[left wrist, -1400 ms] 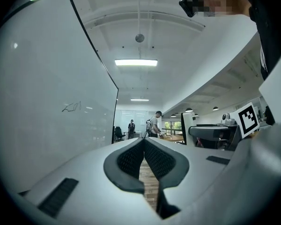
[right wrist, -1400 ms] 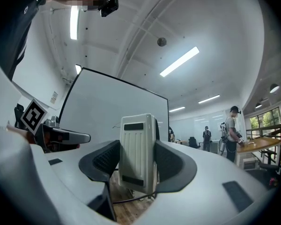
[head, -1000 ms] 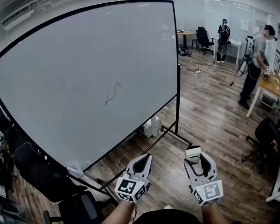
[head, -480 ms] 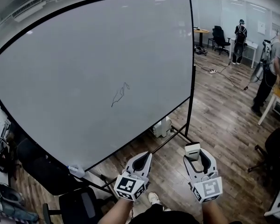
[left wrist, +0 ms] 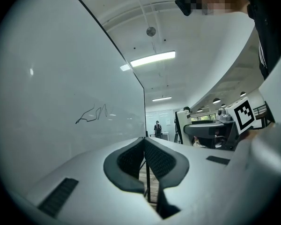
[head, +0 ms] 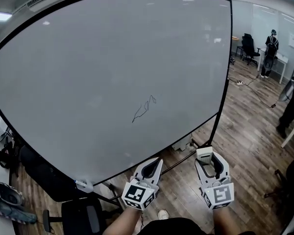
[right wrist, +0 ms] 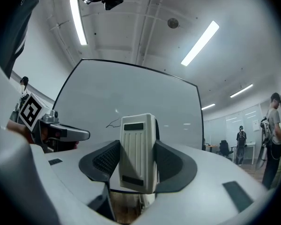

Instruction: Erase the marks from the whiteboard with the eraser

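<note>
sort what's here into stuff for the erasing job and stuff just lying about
For the job:
whiteboard
mark
eraser, clamped in the right gripper

Just about:
left gripper, shut and empty
black chair
person at the far end

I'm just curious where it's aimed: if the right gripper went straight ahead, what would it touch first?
Probably the whiteboard: the eraser held in the right gripper would land just right of the scribble, though depth is hard to judge.
</note>
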